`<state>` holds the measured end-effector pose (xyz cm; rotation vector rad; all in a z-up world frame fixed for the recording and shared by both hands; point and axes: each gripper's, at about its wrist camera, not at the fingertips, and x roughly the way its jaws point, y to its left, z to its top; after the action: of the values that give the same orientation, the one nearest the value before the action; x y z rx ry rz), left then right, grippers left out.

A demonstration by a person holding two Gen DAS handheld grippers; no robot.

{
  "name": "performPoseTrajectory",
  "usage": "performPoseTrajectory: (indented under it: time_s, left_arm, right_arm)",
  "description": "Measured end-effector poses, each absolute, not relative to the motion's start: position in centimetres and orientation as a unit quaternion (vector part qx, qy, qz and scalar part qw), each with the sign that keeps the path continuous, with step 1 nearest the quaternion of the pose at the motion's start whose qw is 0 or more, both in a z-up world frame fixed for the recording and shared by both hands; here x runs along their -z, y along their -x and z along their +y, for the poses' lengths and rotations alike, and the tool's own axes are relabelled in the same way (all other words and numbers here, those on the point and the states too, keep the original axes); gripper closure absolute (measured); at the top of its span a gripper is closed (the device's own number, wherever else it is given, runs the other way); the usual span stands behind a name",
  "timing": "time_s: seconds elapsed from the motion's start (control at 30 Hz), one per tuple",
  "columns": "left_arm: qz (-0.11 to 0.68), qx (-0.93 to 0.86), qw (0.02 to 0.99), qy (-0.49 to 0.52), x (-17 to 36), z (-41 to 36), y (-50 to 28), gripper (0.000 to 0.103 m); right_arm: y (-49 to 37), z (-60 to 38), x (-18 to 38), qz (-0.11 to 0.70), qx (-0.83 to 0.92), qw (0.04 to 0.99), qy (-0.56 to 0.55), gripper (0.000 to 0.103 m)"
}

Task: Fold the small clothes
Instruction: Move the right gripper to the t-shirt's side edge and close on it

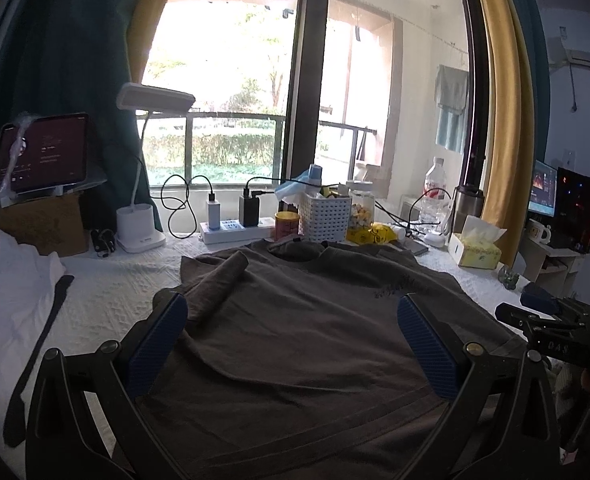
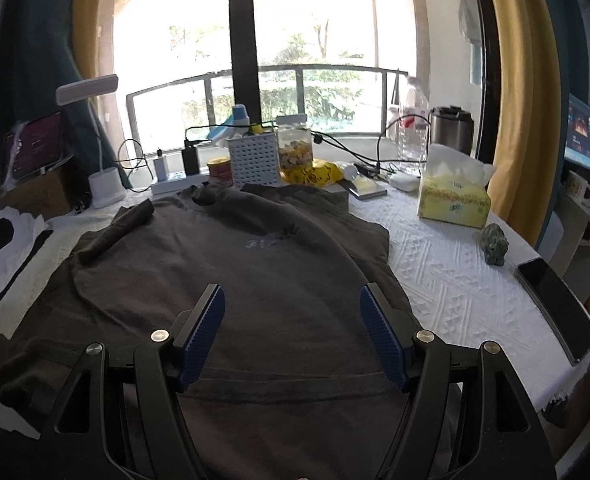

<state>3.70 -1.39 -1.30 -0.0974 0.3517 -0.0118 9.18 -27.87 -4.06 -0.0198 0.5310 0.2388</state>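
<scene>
A dark brown T-shirt lies spread flat on the white textured tablecloth, collar toward the window; its left sleeve is folded in over the chest. My left gripper hovers open over the shirt's lower half, nothing between its blue pads. In the right wrist view the same T-shirt fills the middle, and my right gripper stands open just above its hem area, empty. The right gripper's body shows at the right edge of the left wrist view.
Along the window stand a white desk lamp, a power strip, a white basket, a jar and a tissue box. A phone and a small green figure lie right of the shirt; white cloth lies left.
</scene>
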Motion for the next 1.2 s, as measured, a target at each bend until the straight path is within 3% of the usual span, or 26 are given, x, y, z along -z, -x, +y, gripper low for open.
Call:
performPoseTrajectory:
  time_s: [1.2]
  left_arm:
    - [0.24, -0.012, 0.97, 0.036, 1.1, -5.4, -17.1, 0.0]
  right_arm:
    - [-26.1, -35.4, 5.7, 0.346, -0.105, 0.932, -0.017, 0.03]
